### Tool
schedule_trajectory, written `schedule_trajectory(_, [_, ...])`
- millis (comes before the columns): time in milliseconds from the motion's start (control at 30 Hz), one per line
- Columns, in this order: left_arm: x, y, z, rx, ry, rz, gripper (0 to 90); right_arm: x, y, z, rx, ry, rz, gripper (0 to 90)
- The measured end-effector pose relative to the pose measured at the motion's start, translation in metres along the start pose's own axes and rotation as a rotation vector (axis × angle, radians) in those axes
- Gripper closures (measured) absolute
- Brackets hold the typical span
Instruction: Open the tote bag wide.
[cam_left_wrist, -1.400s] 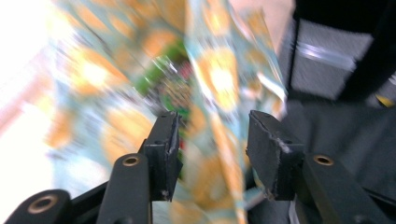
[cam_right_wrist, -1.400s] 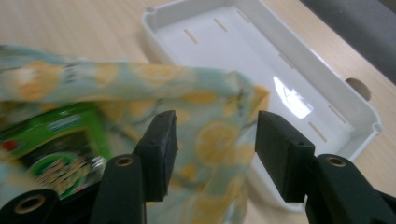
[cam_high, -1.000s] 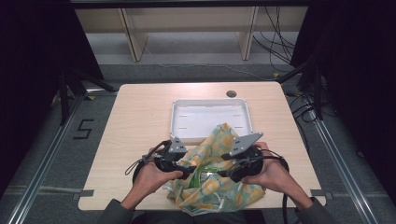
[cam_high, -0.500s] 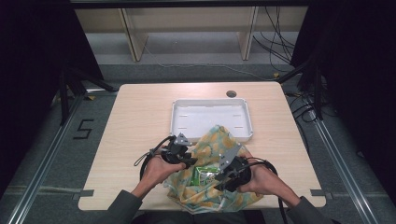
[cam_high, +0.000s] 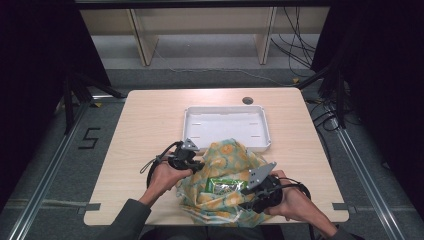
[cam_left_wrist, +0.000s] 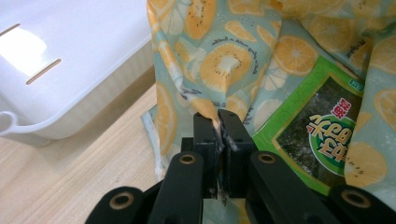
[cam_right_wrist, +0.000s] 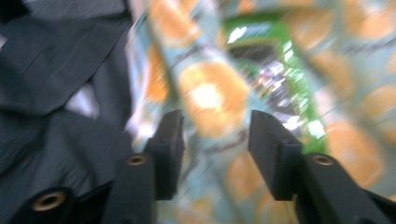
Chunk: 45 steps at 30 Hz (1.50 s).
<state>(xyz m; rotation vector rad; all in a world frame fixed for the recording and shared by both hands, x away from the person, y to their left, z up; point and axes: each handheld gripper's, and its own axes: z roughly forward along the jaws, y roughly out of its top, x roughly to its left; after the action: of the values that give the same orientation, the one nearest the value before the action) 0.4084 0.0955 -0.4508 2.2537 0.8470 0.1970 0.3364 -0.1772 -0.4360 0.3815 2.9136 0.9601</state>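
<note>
A cloth printed with orange and kiwi slices lies bunched at the table's front centre. It is wrapped loosely around a green snack packet. My left gripper is at the cloth's left side. Its jaws have just been closing and now pinch a fold of the cloth between the fingertips of the left gripper, beside the packet. My right gripper is at the cloth's front right. Its jaws have just been opening and the right gripper stands apart before the blurred cloth and packet.
A white tray sits just behind the cloth, close to the left gripper, and its wall is on that view's left. The wooden table has a cable hole at the back. Dark clothing lies left of the right jaws.
The left jaws have closed on the cloth's fold. The right hand has dropped toward the table's near edge, and its jaws shut and then parted again.
</note>
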Motion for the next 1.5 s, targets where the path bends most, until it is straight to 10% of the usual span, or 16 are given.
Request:
schedule_trajectory(267, [0.003,0.000,-0.003,-0.010,-0.005,0.004,85.7,0.000,0.032,0.020,-0.008,0.051,-0.039,40.8])
schedule_trajectory(400, [0.004,0.000,-0.004,-0.015,-0.002,-0.007,85.8,-0.001,0.038,0.032,0.065,0.107,-0.063,58.3])
schedule_trajectory(433, [0.005,0.000,-0.004,-0.012,-0.002,-0.001,86.0,0.000,0.038,0.036,0.098,0.153,-0.092,77.5])
schedule_trajectory(500, [0.008,-0.001,-0.005,-0.013,0.002,-0.011,86.3,0.004,0.035,0.034,0.111,0.168,-0.098,87.5])
schedule_trajectory(833, [0.019,0.002,-0.001,-0.003,0.040,-0.022,87.2,0.040,0.023,0.029,0.113,0.252,-0.040,90.0])
schedule_trajectory(1033, [0.023,0.002,-0.001,-0.016,0.045,-0.042,85.8,0.033,0.024,0.037,0.099,0.253,0.006,82.6])
schedule_trajectory(1200, [0.019,0.001,-0.022,-0.090,0.007,-0.101,66.4,0.023,0.028,0.020,0.035,0.170,0.041,54.4])
schedule_trajectory(1333, [0.006,0.000,-0.055,-0.147,-0.005,-0.085,53.9,0.007,0.038,-0.008,-0.085,0.096,0.060,48.1])
schedule_trajectory(1500, [-0.012,-0.017,-0.081,-0.164,-0.019,-0.046,56.8,-0.023,0.042,-0.019,-0.087,0.024,0.117,45.8])
